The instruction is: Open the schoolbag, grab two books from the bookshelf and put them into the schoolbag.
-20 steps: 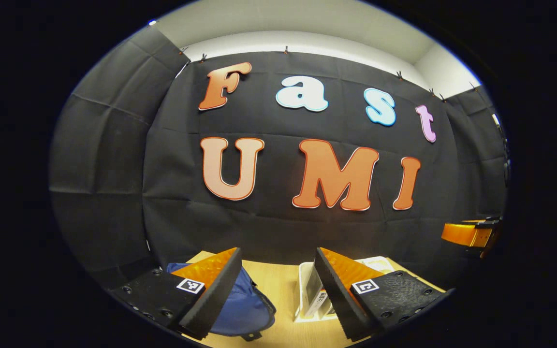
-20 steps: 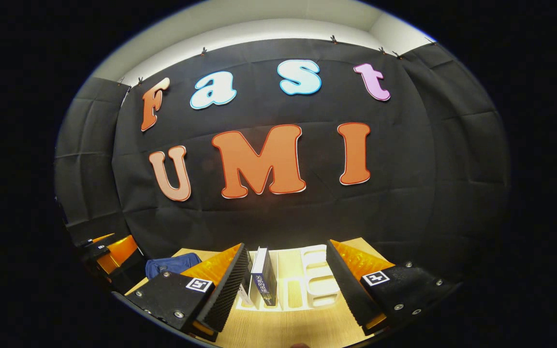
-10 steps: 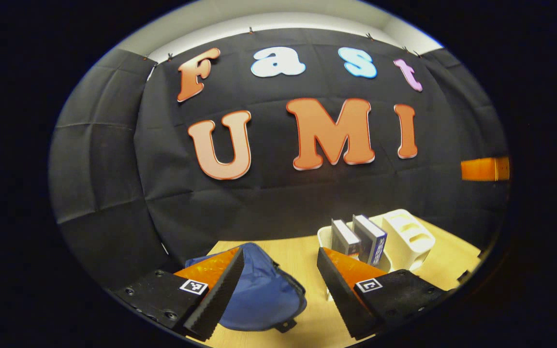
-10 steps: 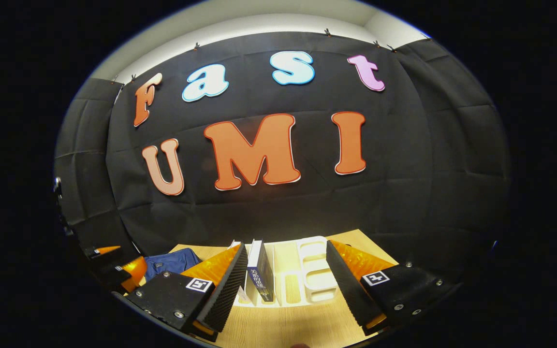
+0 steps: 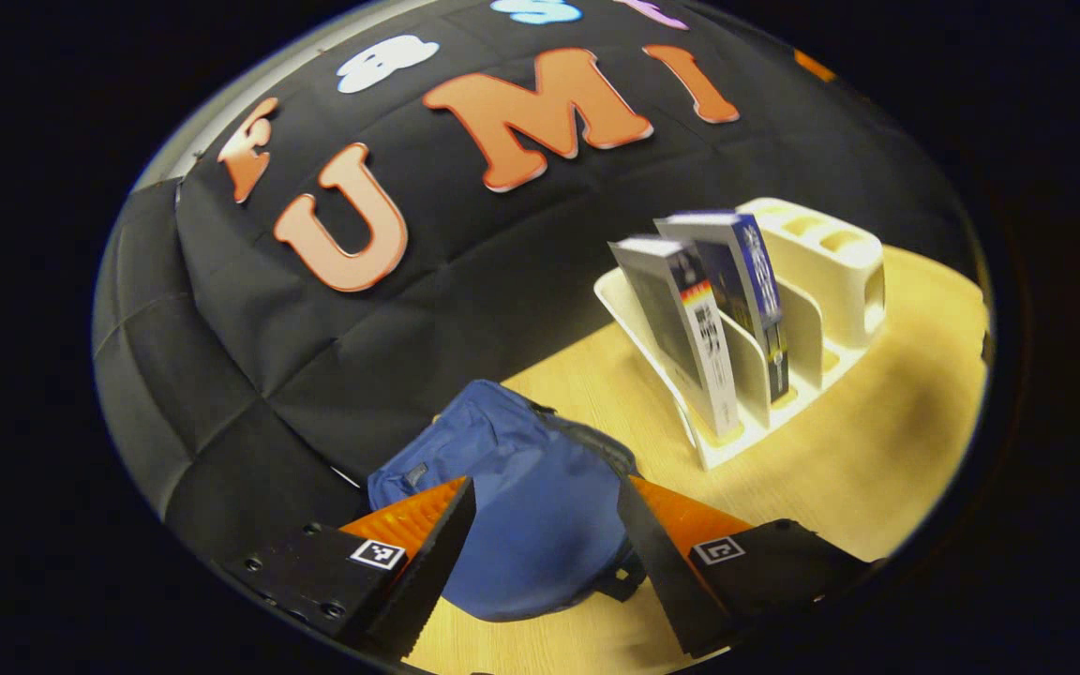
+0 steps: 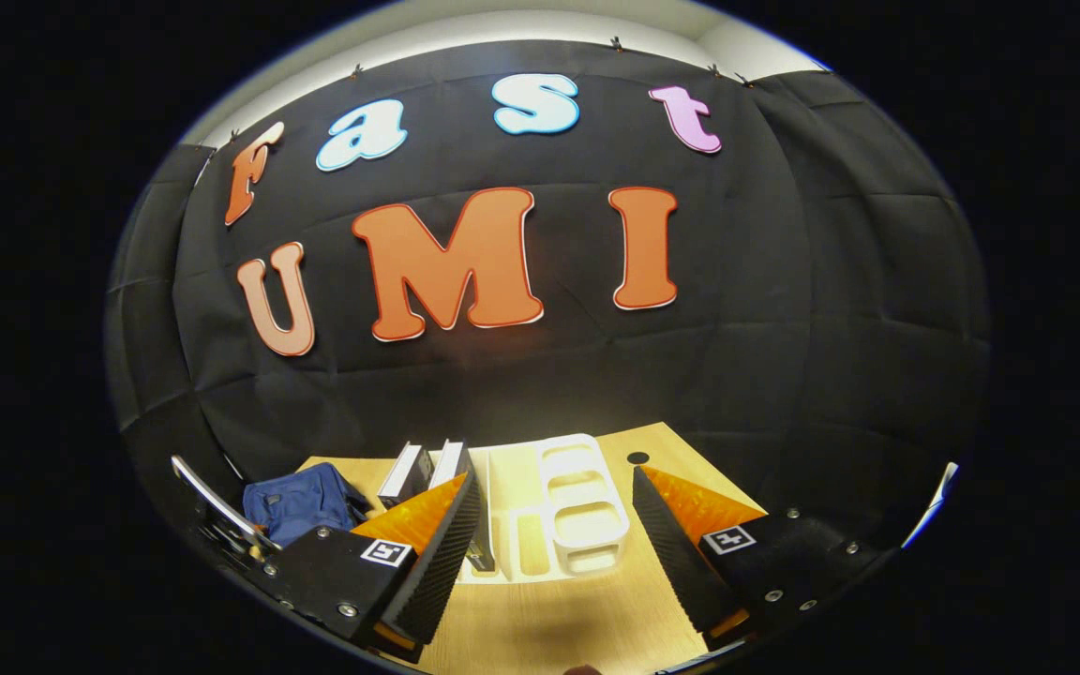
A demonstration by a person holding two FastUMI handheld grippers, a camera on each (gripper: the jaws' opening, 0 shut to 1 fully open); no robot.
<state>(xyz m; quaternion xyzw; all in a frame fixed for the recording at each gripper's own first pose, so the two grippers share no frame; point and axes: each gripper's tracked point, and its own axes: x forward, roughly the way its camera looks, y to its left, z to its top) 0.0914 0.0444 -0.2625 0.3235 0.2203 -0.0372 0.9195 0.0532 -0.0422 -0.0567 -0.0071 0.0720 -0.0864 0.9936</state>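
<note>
Just ahead of the left tool (image 5: pixel 545 539), between its two black ridged fingers (image 5: pixel 427 562) and partly behind them, lies the soft blue fabric schoolbag (image 5: pixel 521 497) on the pale wooden tabletop (image 5: pixel 877 459). The fingers stand well apart with nothing held between them, and the bag bulges up in the gap; whether either finger touches the cloth cannot be told. The bag's dark zipper edge runs along its far side, and a small black strap end sticks out near the right finger. Whether the bag is open cannot be told from here.

Farther ahead and to the right of the left tool stands the white plastic bookshelf (image 5: pixel 831 272) with upright dividers. Two books sit in its nearer slots, side by side and leaning slightly: a grey-and-white paperback book (image 5: pixel 690 328) closest to the tool, and a dark blue paperback book (image 5: pixel 751 281) just behind it. The rack's far compartments hold nothing visible.

In the right gripper view, the right tool (image 6: pixel 554 553) has its fingers spread wide, gripping nothing. The white bookshelf (image 6: pixel 577 511) lies directly ahead between them, with the two books at its left end, just beyond the left finger (image 6: pixel 437 562). The blue schoolbag (image 6: pixel 301 502) rests farther off to the left on the tabletop (image 6: pixel 577 619).
</note>
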